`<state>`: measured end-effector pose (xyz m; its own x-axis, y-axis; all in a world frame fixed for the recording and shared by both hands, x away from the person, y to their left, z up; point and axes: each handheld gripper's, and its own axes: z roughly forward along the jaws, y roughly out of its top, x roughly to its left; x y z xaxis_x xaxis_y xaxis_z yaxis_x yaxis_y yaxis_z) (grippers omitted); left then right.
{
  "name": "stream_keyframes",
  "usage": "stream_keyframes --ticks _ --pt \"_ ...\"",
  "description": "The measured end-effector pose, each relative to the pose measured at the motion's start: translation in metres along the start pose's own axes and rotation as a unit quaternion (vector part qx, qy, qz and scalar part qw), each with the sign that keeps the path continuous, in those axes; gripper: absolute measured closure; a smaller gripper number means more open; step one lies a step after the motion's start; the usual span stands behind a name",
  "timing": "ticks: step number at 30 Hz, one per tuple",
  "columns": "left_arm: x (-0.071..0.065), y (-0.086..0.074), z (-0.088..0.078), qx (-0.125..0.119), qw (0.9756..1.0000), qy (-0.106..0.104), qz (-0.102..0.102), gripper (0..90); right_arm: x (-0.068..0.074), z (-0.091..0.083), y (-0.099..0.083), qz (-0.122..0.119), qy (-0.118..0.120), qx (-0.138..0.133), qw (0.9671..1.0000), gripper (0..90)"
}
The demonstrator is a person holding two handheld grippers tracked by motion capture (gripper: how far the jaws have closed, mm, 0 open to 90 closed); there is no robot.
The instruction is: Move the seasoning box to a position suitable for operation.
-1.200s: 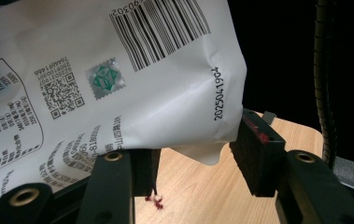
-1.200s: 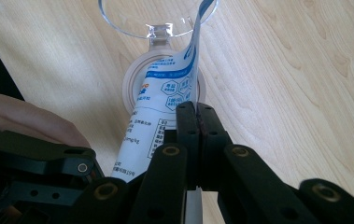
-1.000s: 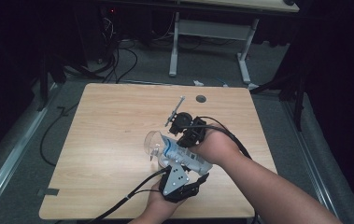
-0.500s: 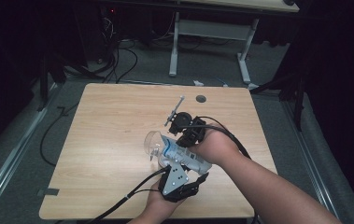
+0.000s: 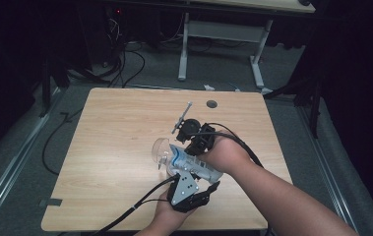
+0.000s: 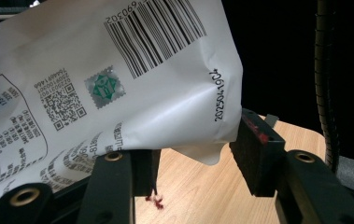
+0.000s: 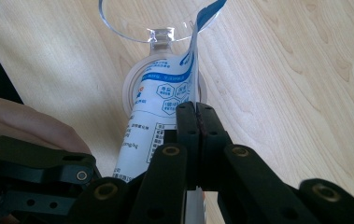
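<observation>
— On the near half of the worktop (image 5: 115,147), what do we have?

— We hold a white printed packet (image 5: 194,166) between our two tools, just above the wood. Its far end points at a clear stemmed glass (image 5: 160,150) that lies beside it toward the middle of the worktop.

— How does our left tool sit?

— Our left tool (image 5: 190,189) comes up from the near edge under the packet. In the left gripper view the packet (image 6: 118,79), with its barcode and printed date, lies across the jaws, which stand partly apart. The left pad sits against the paper's lower edge, and the right pad (image 6: 254,149) touches the crumpled corner. We take it as grasping the packet, though loosely.

— And the right one?

— Our right tool (image 5: 200,143) reaches in from the right, over the packet's far side. In the right gripper view its jaws are pressed tight together on a thin edge of the packet (image 7: 160,116), so it is clenched on the packet. Beyond the jaws we see the glass (image 7: 160,18) on its side, the rim of its bowl toward the top and its round foot behind the packet's blue-printed tip.

— Anything else nearby?

— A small black device with a thin rod (image 5: 186,123) rests on the worktop just past our right hand (image 5: 226,155).
</observation>
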<state>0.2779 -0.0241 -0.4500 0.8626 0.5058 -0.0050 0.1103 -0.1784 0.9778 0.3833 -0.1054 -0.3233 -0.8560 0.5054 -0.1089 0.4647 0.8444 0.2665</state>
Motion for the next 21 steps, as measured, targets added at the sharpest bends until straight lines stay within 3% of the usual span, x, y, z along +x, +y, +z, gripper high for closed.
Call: stream_keyframes --ticks 21 --pt "-0.0025 -0.0090 -0.0028 0.007 0.9999 -0.002 0.009 54.1 0.0001 -0.0008 -0.0038 -0.002 -0.001 0.001 1.0000 89.9"
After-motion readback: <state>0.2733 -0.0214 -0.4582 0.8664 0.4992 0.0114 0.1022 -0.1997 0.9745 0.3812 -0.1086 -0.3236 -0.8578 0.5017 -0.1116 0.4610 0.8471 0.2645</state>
